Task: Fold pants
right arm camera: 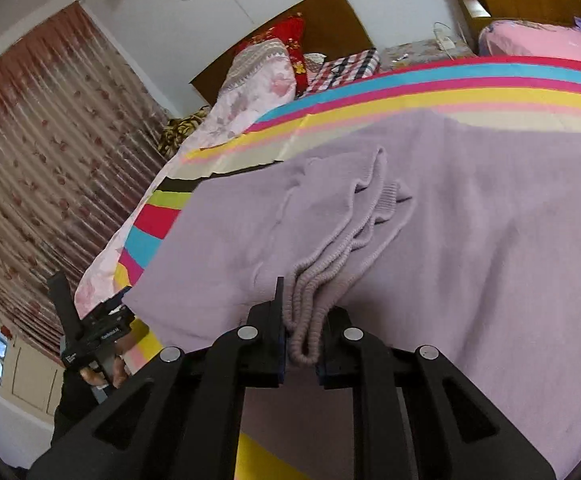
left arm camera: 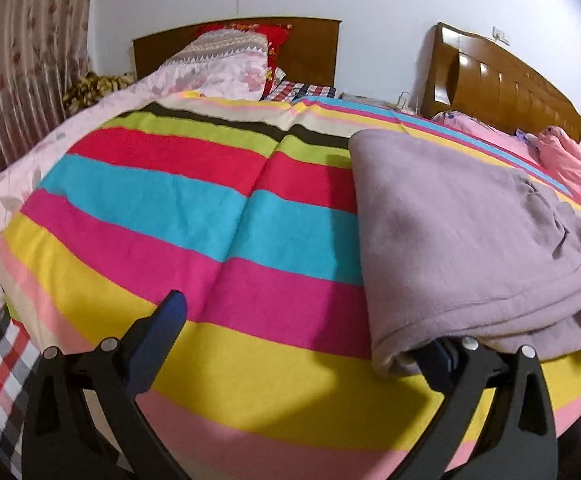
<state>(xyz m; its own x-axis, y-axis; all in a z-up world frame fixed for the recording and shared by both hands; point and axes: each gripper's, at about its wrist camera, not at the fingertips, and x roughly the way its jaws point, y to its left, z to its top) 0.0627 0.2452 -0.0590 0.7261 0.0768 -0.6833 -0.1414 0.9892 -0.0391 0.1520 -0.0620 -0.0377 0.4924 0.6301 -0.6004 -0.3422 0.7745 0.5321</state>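
Observation:
Lilac knit pants [left arm camera: 462,240] lie folded on the striped bedsheet [left arm camera: 194,216], on the right side of the left wrist view. My left gripper [left arm camera: 302,344] is open wide just in front of their near left corner. Its right finger [left arm camera: 438,360] touches the folded edge and its left finger [left arm camera: 162,336] hangs over bare sheet. In the right wrist view my right gripper [right arm camera: 302,340] is shut on the bunched ribbed waistband [right arm camera: 314,292] of the pants [right arm camera: 470,240]. At the lower left there, a hand holds the left gripper [right arm camera: 90,292] by the pants' corner.
A pink floral quilt [left arm camera: 50,152] runs along the sheet's left side, with pillows [left arm camera: 226,60] by a wooden headboard [left arm camera: 310,52]. A second headboard [left arm camera: 502,84] and pink bedding [left arm camera: 570,160] lie far right. A patterned curtain [right arm camera: 30,152] hangs on the left.

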